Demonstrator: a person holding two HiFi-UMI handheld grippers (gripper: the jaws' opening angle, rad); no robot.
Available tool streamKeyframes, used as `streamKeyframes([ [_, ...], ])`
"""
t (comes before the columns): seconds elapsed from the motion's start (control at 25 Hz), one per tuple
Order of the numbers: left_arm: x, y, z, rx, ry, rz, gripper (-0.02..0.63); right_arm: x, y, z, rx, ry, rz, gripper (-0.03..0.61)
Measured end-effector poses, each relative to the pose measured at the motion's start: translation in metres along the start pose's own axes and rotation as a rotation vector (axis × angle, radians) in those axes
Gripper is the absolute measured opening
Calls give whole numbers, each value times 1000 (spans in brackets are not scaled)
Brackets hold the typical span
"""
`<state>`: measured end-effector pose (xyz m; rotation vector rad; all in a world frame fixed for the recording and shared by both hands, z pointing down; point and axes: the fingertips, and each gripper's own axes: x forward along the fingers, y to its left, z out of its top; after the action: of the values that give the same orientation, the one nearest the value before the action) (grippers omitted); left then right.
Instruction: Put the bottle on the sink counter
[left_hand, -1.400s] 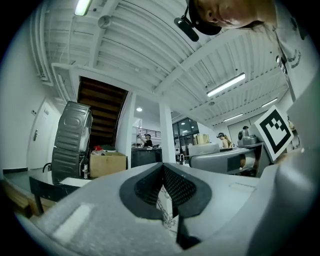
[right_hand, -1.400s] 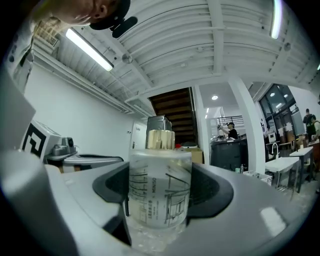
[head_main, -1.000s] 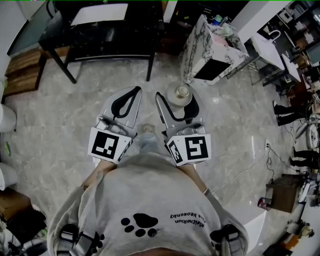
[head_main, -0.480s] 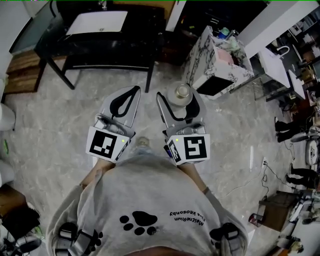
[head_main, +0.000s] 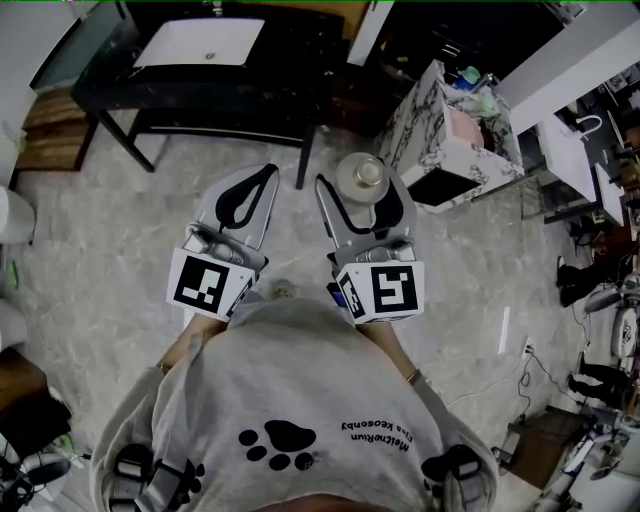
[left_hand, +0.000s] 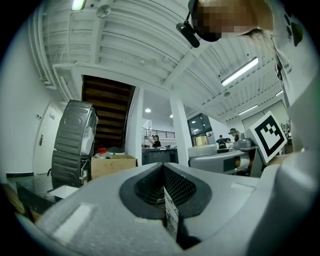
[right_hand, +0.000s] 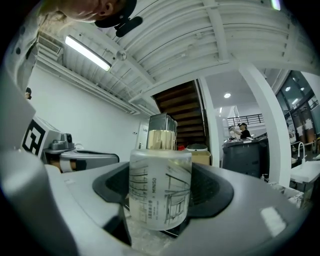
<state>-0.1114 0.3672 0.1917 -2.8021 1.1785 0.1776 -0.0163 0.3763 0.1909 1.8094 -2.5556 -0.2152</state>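
A frosted glass bottle (head_main: 360, 179) with a pale round cap stands upright between the jaws of my right gripper (head_main: 360, 196), which is shut on it. In the right gripper view the bottle (right_hand: 160, 192) fills the middle, line drawings printed on its side, with the dark pads (right_hand: 210, 187) against it. My left gripper (head_main: 262, 176) is held beside it at the same height, its jaws together and nothing between them; the left gripper view shows the left gripper (left_hand: 164, 169) closed too. Ahead, beyond both grippers, stands a black counter (head_main: 290, 60) with a white basin (head_main: 200, 42).
A marble-patterned cabinet (head_main: 440, 130) stands ahead on the right, close to the counter's leg (head_main: 305, 160). Wooden steps (head_main: 50, 130) lie at the left edge. Desks, cables and clutter (head_main: 600, 300) line the right side. Pale stone floor (head_main: 120, 260) lies underfoot.
Both grippers have travelled forward with the person. The black counter and the marble cabinet have drawn nearer. The bottle sits unchanged in the right gripper.
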Motion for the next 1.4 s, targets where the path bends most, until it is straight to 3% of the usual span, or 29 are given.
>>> streamKeyframes([
  [0.48,19,28,-5,-9,-1,35,3,27,-2,-7,6,9,28,337],
  [0.72,43,46,-11,-18,-6,16,2,49,-17,-13,3,18,0,337],
  [1.4,150,142,-30,-23,-2,-47,3,180,-71,-23,-8,18,-58,337],
])
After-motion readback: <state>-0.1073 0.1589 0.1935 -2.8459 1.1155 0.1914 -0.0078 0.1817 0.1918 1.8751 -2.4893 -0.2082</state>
